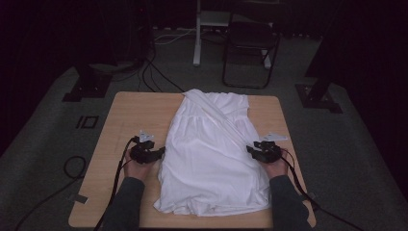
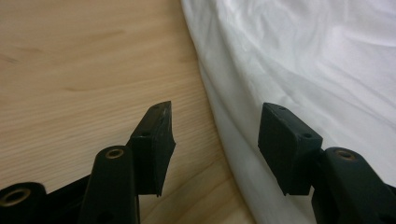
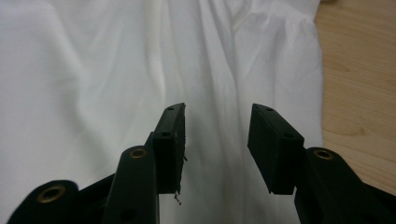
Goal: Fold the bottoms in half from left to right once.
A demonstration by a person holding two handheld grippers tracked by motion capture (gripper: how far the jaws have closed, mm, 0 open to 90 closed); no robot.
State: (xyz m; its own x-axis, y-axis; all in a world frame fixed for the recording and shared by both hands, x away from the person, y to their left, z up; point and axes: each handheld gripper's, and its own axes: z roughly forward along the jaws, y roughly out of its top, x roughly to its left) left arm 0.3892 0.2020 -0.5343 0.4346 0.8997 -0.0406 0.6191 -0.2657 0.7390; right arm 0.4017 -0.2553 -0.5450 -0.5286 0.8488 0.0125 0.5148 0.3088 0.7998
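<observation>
A white garment (image 1: 211,154) lies spread down the middle of a wooden table (image 1: 130,115), its narrow end at the far edge and its wide hem near the person's side. One folded band of cloth runs diagonally across it from the far end toward its right side.

Two tongs flank the garment at about mid-length. The left tongs (image 1: 159,153) sit at the garment's left edge, held by the left hand (image 1: 137,168); the right tongs (image 1: 251,150) sit at its right edge, held by the right hand (image 1: 276,166). Two grey sleeves enter from the bottom of the high view, and one dark cable trails back from each tool.

In the left gripper view, the left tongs (image 2: 215,133) are released, jaws spread wide: one jaw over bare wood, the other over the cloth (image 2: 303,60), with the garment's edge running between them. In the right gripper view, the right tongs (image 3: 217,140) are likewise released, both jaws over the white cloth (image 3: 93,70), with a strip of table (image 3: 359,70) just beyond the garment's edge. Neither pair grips anything.

Beyond the garment, on the grey floor (image 1: 43,125), stand one dark folding chair (image 1: 250,43) and one white post (image 1: 197,33). Two dark stand feet (image 1: 86,86) (image 1: 317,94) flank the table's far corners, and loose cables (image 1: 154,72) trail across the floor between them.
</observation>
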